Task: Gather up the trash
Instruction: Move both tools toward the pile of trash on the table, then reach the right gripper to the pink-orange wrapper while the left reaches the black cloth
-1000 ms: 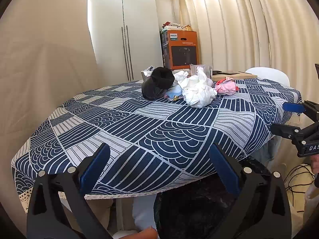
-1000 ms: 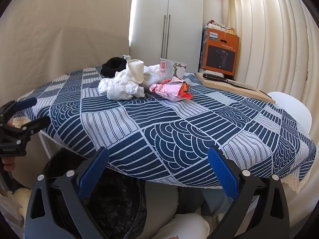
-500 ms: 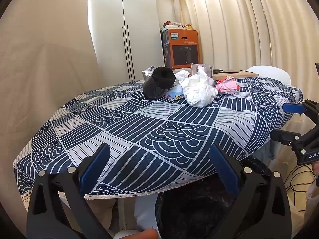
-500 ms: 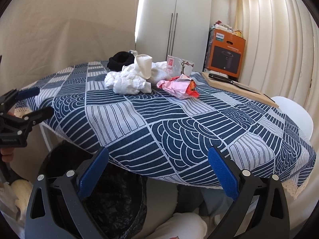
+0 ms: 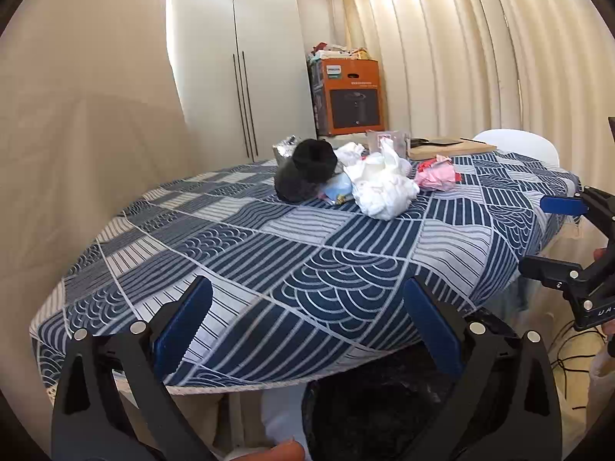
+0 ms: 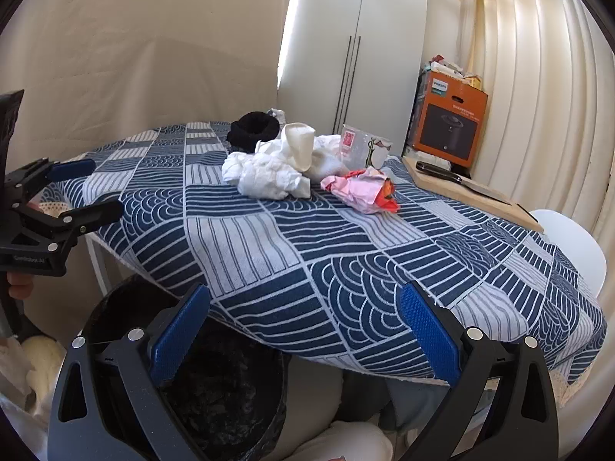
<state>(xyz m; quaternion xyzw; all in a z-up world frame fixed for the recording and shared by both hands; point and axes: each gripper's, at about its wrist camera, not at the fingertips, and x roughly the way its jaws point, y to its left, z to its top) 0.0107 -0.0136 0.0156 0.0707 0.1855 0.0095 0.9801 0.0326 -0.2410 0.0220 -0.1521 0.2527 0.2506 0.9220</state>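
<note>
Pale curtains and tall white cupboard doors back a surface point(image 5: 307, 269) draped in a blue-and-white patterned cloth.

Left wrist view: left gripper point(image 5: 307, 330) low at the near edge, fingers point(image 5: 184, 322) released wide, nothing between them. Trash sits clustered well across the surface: crumpled white tissue point(image 5: 384, 188), pink wrapper point(image 5: 438, 176) just beside it, a black cloth item point(image 5: 307, 173) touching the pile on the other side. Black-lined bin point(image 5: 384, 403) below the edge. Right gripper point(image 5: 553, 234) visible at the side, also spread.

Right wrist view: right gripper point(image 6: 303, 326) released, empty, over the near edge; bin point(image 6: 215, 384) underneath. Tissue point(image 6: 269, 180) and wrapper point(image 6: 361, 192) lie touching; a clear cup point(image 6: 355, 150) stands right behind them; cutting board with knife point(image 6: 461, 188) near.

Risks, as judged: nothing collected yet. Reaching into the tight pile could knock the cup over or drag the cloth. Soft tissue may tear or shed from a partial pinch. The black item may not be trash; cannot tell.
</note>
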